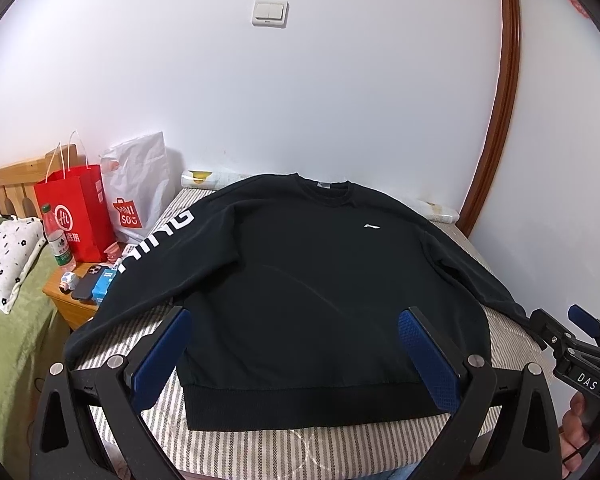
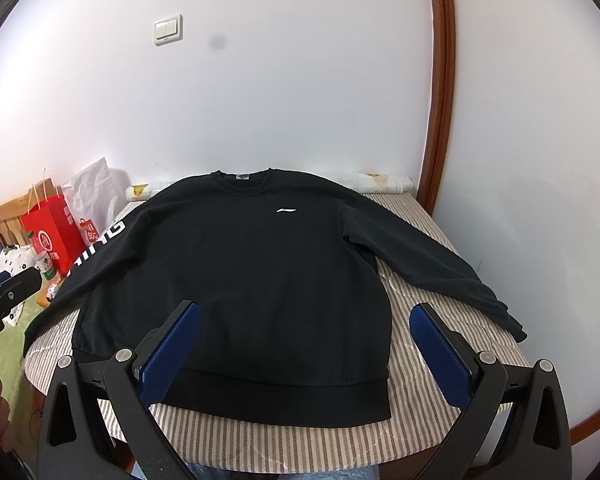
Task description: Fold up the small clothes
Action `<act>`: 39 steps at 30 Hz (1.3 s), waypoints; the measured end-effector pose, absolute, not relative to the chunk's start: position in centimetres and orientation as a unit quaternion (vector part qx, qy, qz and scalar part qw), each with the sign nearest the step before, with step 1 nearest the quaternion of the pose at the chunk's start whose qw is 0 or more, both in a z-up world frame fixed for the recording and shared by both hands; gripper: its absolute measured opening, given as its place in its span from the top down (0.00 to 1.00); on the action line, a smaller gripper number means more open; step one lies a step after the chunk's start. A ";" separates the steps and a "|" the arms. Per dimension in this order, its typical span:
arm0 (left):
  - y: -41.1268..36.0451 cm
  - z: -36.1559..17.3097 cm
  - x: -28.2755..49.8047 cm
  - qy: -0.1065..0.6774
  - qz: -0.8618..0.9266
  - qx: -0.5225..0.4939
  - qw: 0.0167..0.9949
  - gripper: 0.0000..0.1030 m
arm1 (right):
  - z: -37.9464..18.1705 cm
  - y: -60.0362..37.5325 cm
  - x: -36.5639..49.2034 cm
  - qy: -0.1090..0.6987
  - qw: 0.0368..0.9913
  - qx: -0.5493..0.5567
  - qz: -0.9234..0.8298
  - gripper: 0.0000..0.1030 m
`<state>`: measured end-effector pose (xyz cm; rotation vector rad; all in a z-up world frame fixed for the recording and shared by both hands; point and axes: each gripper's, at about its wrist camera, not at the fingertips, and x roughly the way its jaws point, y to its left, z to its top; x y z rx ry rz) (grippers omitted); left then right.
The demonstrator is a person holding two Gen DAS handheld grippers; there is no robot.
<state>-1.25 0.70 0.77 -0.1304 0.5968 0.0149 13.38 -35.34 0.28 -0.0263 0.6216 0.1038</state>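
A black sweatshirt point(image 1: 300, 264) lies flat, front up, on a striped table point(image 1: 260, 444), both sleeves spread out; it also shows in the right wrist view point(image 2: 252, 272). It has a small white logo on the chest and white letters on the left sleeve point(image 1: 156, 236). My left gripper point(image 1: 294, 316) is open and empty, hovering above the hem. My right gripper point(image 2: 304, 312) is open and empty, above the hem's right part. The right gripper also shows at the left wrist view's right edge point(image 1: 572, 340).
A red paper bag point(image 1: 78, 216), a white Miniso bag point(image 1: 140, 196), a bottle point(image 1: 58, 240) and small items stand on a wooden nightstand point(image 1: 68, 300) to the left. A bed with green cover point(image 1: 8, 340) lies further left. A white wall and a brown door frame point(image 1: 496, 120) stand behind.
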 end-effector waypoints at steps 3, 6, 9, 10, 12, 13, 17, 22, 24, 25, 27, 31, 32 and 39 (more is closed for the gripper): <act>0.7 0.8 -1.4 0.291 0.007 -0.063 0.955 0.00 | 0.4 -35.3 13.5 0.306 0.951 -0.014 0.051 0.00; 1.1 0.9 -1.6 0.288 0.008 -0.064 0.955 0.00 | 0.4 -35.3 13.6 0.308 0.950 -0.013 0.052 0.00; 1.3 1.1 -1.5 0.285 0.012 -0.063 0.956 0.00 | 0.6 -35.1 13.8 0.306 0.951 -0.015 0.053 0.00; 1.3 1.2 -1.5 0.284 0.013 -0.063 0.957 0.00 | 0.7 -35.1 13.8 0.305 0.951 -0.016 0.053 0.00; 1.6 1.2 -1.5 0.284 0.015 -0.064 0.957 0.00 | 0.8 -35.0 14.0 0.305 0.951 -0.017 0.055 0.00; 1.7 1.2 -1.4 0.284 0.018 -0.065 0.957 0.00 | 0.8 -34.9 14.1 0.304 0.951 -0.016 0.056 0.00; 2.1 1.0 -1.2 0.285 0.020 -0.068 0.956 0.00 | 0.9 -34.8 14.3 0.302 0.951 -0.004 0.066 0.00; 2.3 0.8 -0.9 0.282 0.020 -0.069 0.957 0.00 | 0.7 -34.6 14.6 0.300 0.952 -0.007 0.067 0.00; 2.6 0.6 -0.6 0.284 0.019 -0.073 0.956 0.00 | 0.6 -34.7 14.7 0.297 0.952 -0.004 0.068 0.00; 2.7 0.5 -0.5 0.284 0.015 -0.078 0.956 0.00 | 0.6 -34.7 14.8 0.297 0.952 -0.003 0.068 0.00; 3.1 0.5 -0.1 0.283 0.013 -0.083 0.955 0.00 | 0.6 -34.9 14.9 0.294 0.953 -0.001 0.070 0.00; 4.1 0.0 0.9 0.289 0.011 -0.099 0.952 0.00 | 0.4 -35.4 15.4 0.293 0.953 0.009 0.070 0.00; 4.4 -0.2 1.2 0.292 0.010 -0.105 0.951 0.00 | 0.3 -35.5 15.6 0.295 0.953 0.012 0.071 0.00; 8.2 -3.0 3.2 0.314 0.024 -0.158 0.936 0.00 | -1.3 -35.1 17.5 0.309 0.948 0.008 0.070 0.00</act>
